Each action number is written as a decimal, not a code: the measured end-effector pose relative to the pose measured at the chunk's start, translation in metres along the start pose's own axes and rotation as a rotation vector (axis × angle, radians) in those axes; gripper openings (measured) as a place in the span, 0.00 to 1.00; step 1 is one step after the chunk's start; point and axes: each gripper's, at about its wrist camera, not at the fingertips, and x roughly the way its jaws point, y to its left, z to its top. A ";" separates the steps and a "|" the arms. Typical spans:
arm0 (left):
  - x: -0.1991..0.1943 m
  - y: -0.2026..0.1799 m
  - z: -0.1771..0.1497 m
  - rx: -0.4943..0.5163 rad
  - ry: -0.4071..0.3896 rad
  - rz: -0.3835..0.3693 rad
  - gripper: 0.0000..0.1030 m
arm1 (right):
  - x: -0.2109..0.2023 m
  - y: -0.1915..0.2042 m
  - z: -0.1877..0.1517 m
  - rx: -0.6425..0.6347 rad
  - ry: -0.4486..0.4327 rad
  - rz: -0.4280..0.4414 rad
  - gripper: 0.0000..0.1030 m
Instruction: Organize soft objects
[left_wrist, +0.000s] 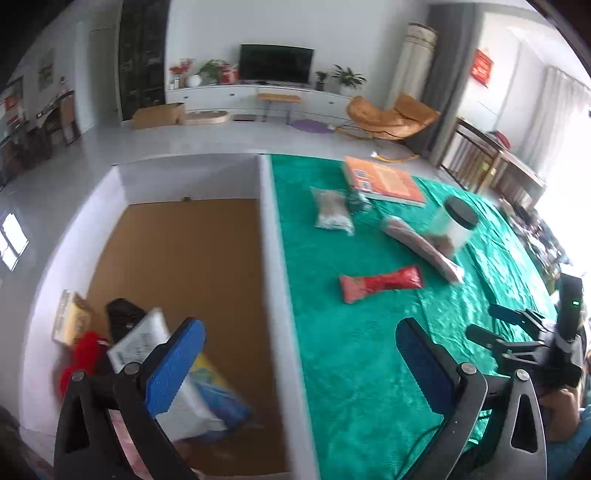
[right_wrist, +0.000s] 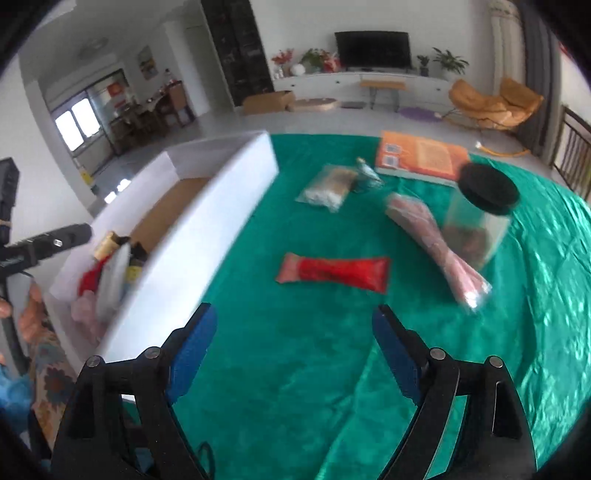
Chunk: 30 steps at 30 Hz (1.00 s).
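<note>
The flat red plastic snack pouch lies loose on the green velvet cloth, ahead of my right gripper, whose jaws stand wide and empty. My left gripper, likewise spread, straddles the white box wall. I judge the slick pouch may slide or bunch the cloth. The long pink wrapped bundle and black-lidded clear jar sit near enough to knock.

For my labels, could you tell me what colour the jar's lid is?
Black; the jar lid shows best in the right wrist view.
</note>
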 end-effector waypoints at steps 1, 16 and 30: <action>0.008 -0.022 -0.005 0.027 0.016 -0.035 1.00 | 0.003 -0.020 -0.015 0.028 0.017 -0.065 0.85; 0.177 -0.089 -0.039 0.031 0.135 0.085 1.00 | 0.025 -0.139 -0.072 0.286 -0.007 -0.455 0.85; 0.175 -0.090 -0.045 0.081 0.081 0.127 1.00 | 0.029 -0.141 -0.078 0.297 -0.001 -0.447 0.87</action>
